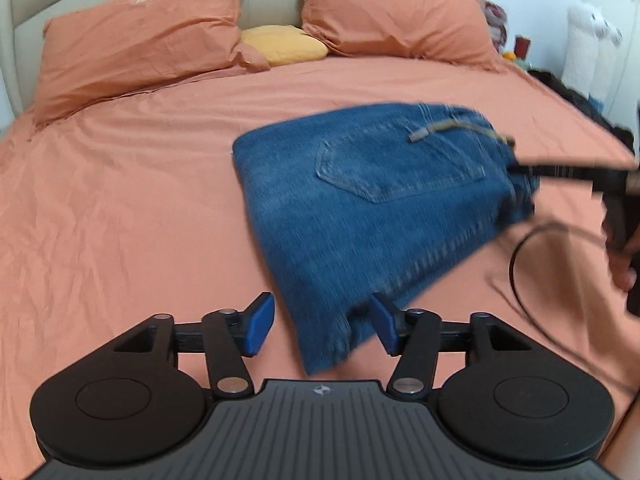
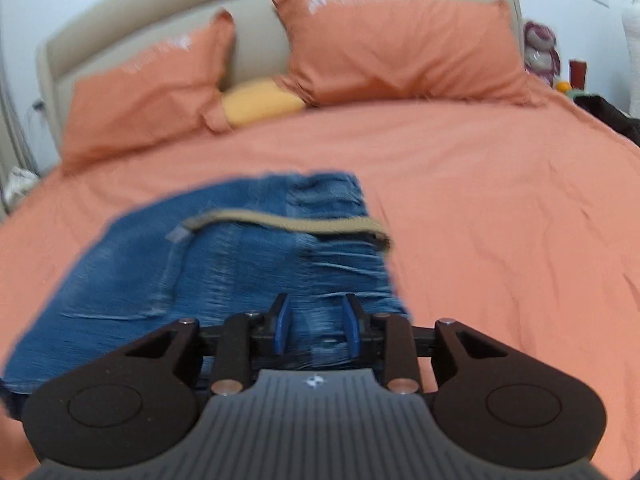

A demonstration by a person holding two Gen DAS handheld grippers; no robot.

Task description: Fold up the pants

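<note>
The folded jeans lie on the orange bedsheet, a thick blue bundle with a back pocket facing up. In the left wrist view the bundle's long axis runs diagonally, from its narrow near end between that gripper's fingers up and right toward the waistband, where a tan belt lies across the top. The right wrist view shows the same bundle from the waistband side, the belt crossing it from left to right; the pocket is not clear there, as that picture is blurred.

The left gripper hangs low over the sheet, its blue pads spread wide, with the near corner of the denim between them but not pinched. The right gripper has its pads partly closed with bunched denim between them; the left wrist view shows it reaching in from the right at the waistband edge. Two orange pillows and a yellow cushion lean at the headboard.
</note>
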